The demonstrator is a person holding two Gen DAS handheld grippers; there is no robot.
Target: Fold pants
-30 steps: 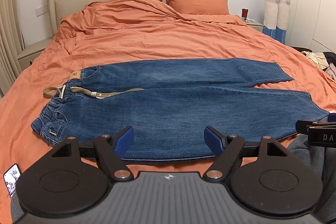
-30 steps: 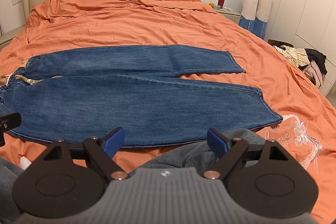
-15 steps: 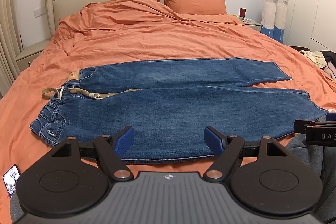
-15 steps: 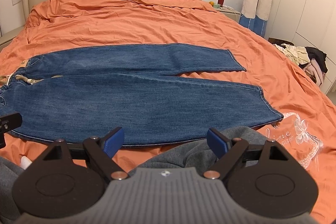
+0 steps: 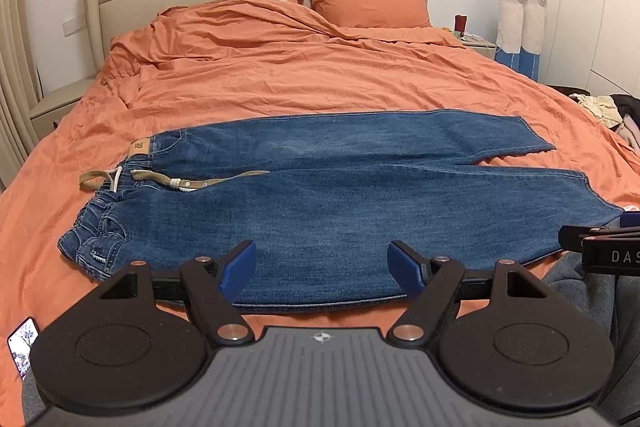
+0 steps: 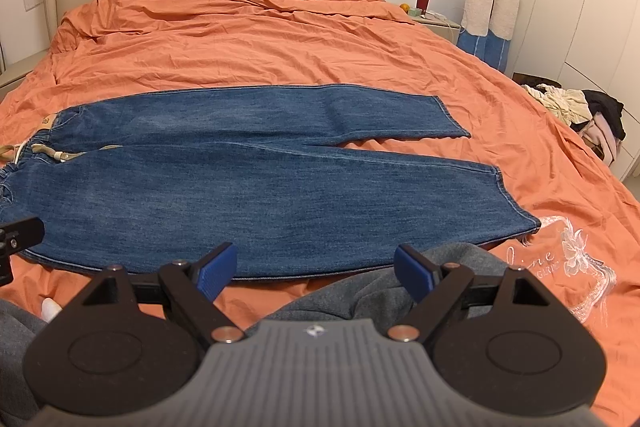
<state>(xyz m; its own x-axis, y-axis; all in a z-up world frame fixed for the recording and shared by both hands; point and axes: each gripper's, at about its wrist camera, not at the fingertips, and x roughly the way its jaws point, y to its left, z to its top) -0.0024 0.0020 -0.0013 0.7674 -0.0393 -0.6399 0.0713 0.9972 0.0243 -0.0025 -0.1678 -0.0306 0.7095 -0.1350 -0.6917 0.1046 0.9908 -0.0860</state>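
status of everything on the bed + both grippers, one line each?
jeans: spread flat across the bed, unfolded, legs apart at the hems, waistband on the left.
drawstring: untied, lying loose at the waistband.
left gripper: open, empty, over the jeans' near edge.
right gripper: open, empty, over the near edge.
duvet: wrinkled, bunched near the headboard.
pillow: propped against the headboard.

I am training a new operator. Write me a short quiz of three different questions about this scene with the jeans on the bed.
1. True or false: the left gripper holds the jeans.
2. The waistband lies toward which side? A) left B) right
3. Fill in: the jeans lie flat on an ____ bedcover.

Key: 1 false, both the left gripper and the right gripper are open and hold nothing; 2 A; 3 orange.
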